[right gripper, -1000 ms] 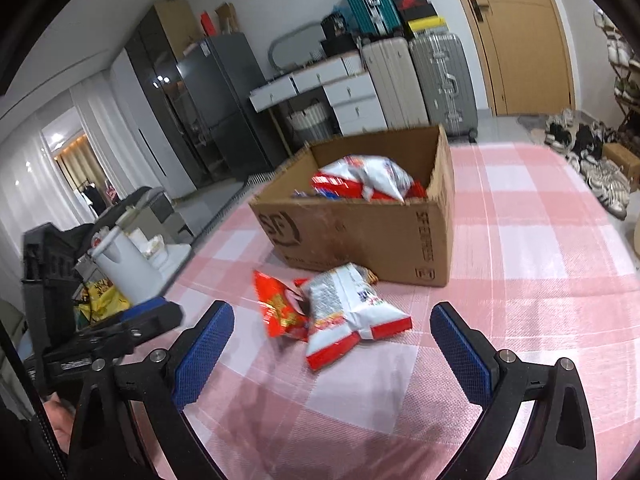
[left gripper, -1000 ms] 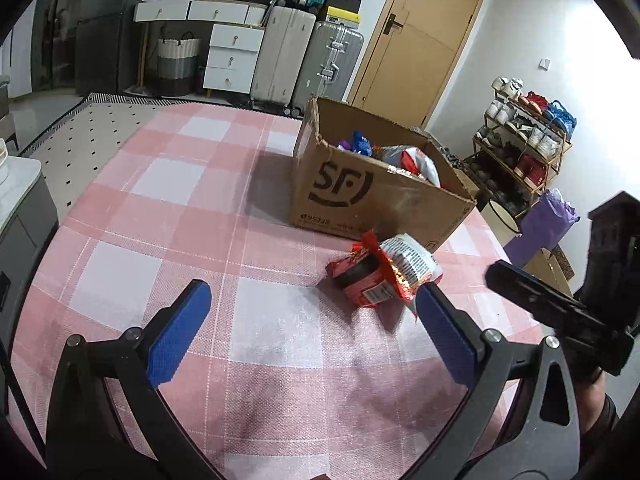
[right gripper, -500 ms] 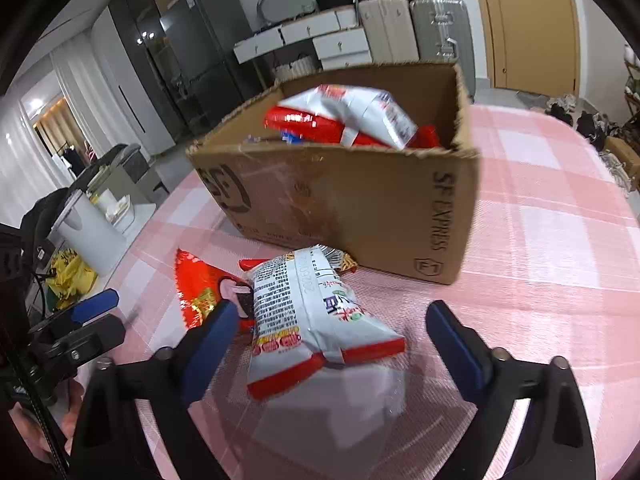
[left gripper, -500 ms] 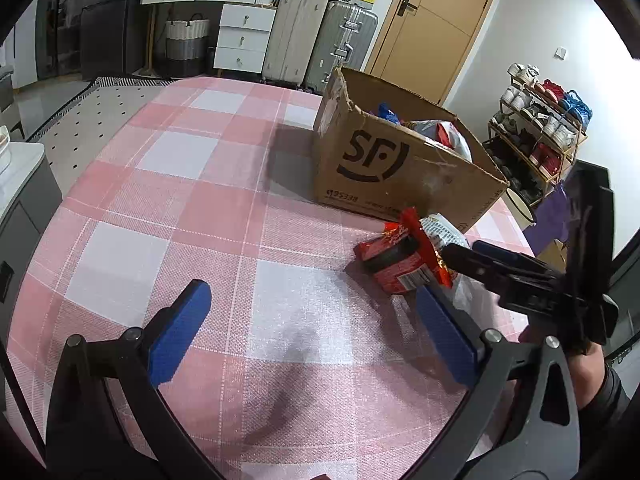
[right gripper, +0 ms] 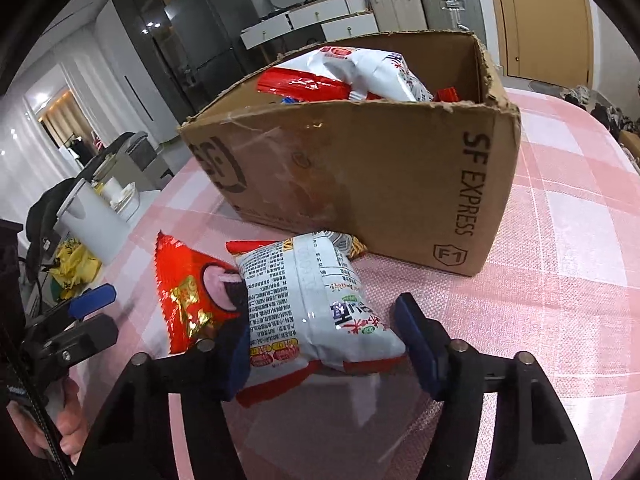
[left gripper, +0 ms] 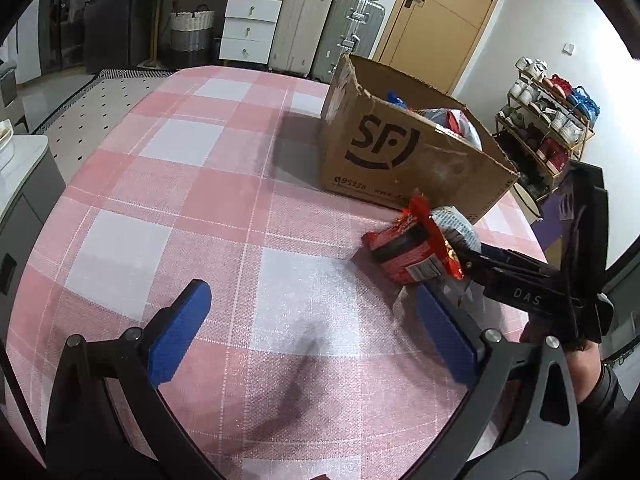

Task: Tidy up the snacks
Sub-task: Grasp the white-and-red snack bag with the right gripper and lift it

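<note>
1. Right gripper [right gripper: 324, 346]: jaws closing around the white snack bag [right gripper: 316, 304], both pads at its sides, grip looks near complete.
2. White bag lies on the checked tablecloth [right gripper: 560, 240], just in front of the cardboard box [right gripper: 360, 184], overlapping the red snack bag [right gripper: 188, 292].
3. Left gripper [left gripper: 312, 336]: jaws spread wide, nothing between, above the cloth.
4. Box holds more snack packets [right gripper: 352, 72].
</note>
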Demonstrator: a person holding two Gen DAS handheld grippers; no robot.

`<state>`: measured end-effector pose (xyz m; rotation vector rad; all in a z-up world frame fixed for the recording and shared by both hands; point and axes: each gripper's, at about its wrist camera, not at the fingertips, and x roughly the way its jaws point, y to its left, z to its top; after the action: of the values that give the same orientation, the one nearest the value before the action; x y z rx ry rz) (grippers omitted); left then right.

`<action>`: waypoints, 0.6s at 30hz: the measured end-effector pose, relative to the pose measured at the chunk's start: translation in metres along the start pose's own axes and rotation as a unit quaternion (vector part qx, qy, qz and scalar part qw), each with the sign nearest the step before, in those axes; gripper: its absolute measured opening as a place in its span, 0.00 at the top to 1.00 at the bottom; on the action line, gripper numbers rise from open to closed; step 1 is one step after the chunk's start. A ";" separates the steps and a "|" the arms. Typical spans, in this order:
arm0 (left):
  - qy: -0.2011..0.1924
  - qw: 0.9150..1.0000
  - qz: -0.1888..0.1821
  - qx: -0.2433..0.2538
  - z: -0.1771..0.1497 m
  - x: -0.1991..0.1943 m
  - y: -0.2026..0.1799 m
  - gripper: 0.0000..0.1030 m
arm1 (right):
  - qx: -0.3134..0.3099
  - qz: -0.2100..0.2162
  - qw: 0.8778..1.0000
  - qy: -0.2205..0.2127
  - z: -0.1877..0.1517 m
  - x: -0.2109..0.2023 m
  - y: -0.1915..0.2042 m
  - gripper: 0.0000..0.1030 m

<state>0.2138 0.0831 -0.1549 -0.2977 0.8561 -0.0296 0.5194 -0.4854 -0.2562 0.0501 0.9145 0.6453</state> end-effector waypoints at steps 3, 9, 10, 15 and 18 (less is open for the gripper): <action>0.005 1.000 0.011 -0.001 -0.001 -0.001 0.001 0.01 | 0.018 0.005 1.000 -0.011 -0.007 -0.006 -0.002 0.38; 0.003 1.000 0.017 0.005 -0.003 -0.007 -0.003 0.01 | 0.035 0.014 0.999 -0.030 -0.018 -0.032 -0.008 0.38; 0.002 1.000 0.017 0.007 -0.003 -0.008 -0.005 0.01 | 0.038 0.015 0.999 -0.034 -0.020 -0.037 -0.009 0.38; 0.005 1.000 0.018 0.017 -0.004 -0.011 -0.012 0.01 | 0.045 0.024 0.998 -0.047 -0.027 -0.055 -0.013 0.38; 0.003 1.000 0.012 0.021 -0.003 -0.014 -0.015 0.01 | 0.047 0.028 0.997 -0.055 -0.032 -0.066 -0.015 0.38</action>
<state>0.2039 0.0700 -0.1426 -0.2487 0.8632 -0.0256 0.4744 -0.5406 -0.2329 0.1933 0.8393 0.6453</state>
